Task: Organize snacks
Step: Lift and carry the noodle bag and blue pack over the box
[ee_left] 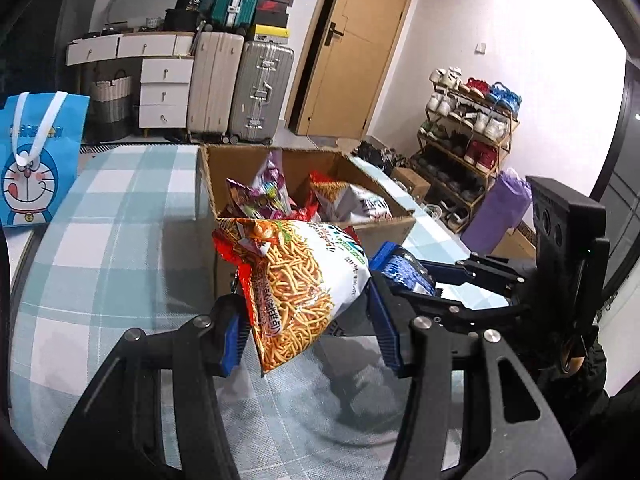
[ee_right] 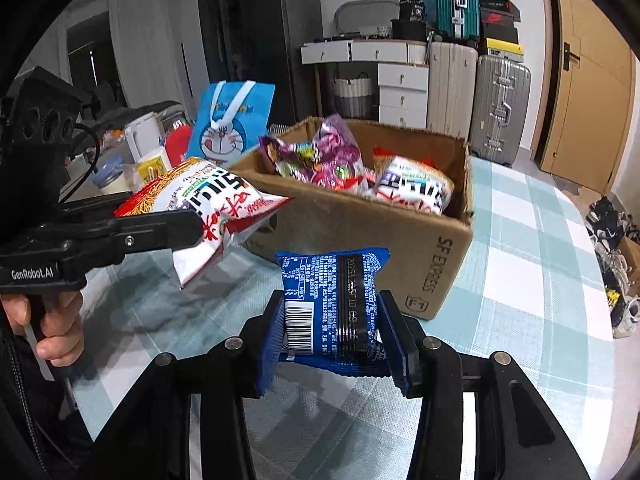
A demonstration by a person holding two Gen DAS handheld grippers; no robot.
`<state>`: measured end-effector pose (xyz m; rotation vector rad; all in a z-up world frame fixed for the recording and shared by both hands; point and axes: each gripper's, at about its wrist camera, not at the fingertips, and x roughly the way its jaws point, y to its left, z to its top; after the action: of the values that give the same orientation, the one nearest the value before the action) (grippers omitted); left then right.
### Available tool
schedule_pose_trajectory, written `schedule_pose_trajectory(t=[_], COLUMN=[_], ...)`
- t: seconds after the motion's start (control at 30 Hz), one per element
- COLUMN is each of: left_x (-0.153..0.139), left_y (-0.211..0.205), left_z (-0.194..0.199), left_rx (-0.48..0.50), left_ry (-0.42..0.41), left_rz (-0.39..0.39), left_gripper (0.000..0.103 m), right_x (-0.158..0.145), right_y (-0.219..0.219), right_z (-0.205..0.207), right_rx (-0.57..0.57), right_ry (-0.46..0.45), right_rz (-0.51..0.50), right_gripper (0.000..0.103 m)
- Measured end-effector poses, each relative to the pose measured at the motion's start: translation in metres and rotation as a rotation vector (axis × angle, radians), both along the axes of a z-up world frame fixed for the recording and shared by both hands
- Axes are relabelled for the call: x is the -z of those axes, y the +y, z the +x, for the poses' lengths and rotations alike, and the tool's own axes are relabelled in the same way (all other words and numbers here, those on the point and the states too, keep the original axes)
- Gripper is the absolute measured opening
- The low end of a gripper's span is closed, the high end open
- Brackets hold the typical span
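Note:
My left gripper [ee_left: 308, 332] is shut on an orange-and-white bag of noodle sticks [ee_left: 296, 280] and holds it above the table just in front of the cardboard box [ee_left: 394, 226]. My right gripper [ee_right: 334, 336] is shut on a blue snack packet [ee_right: 332, 304], held above the table near the box's front wall [ee_right: 360, 236]. The box holds purple [ee_right: 316, 152] and white-red [ee_right: 416, 188] snack bags. The right gripper with the blue packet [ee_left: 404, 268] shows to the right in the left wrist view; the left gripper with its bag [ee_right: 208, 204] shows at left in the right wrist view.
The table has a light blue checked cloth [ee_left: 112, 216]. A blue cartoon gift bag [ee_left: 36, 160] stands at its far left edge. A kettle and jars [ee_right: 140, 148] crowd the far side. Suitcases [ee_left: 256, 88], drawers and a shoe rack [ee_left: 468, 132] stand beyond.

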<state>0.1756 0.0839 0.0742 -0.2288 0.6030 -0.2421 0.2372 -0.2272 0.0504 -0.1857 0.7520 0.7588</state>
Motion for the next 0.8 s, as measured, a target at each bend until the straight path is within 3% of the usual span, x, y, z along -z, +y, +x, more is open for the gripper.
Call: schedule_pose_trajectory(t=[0.53, 0.8], left_x=[-0.036, -0.051], left_y=[0.021, 0.017], left_z=[-0.038, -0.034], left_rx=[-0.085, -0.119], left_ry=[-0.061, -0.079], left_rz=[0.013, 0.047], left_gripper=[0.051, 0.051], right_x=[-0.027, -0.036], right_y=[-0.014, -0.028], right_z=[-0.006, -0.003], right_rx=[0.038, 0.077], right_ry=[-0.061, -0.081], right_rz=[0.088, 0.12], right_gripper=[0.046, 0.046])
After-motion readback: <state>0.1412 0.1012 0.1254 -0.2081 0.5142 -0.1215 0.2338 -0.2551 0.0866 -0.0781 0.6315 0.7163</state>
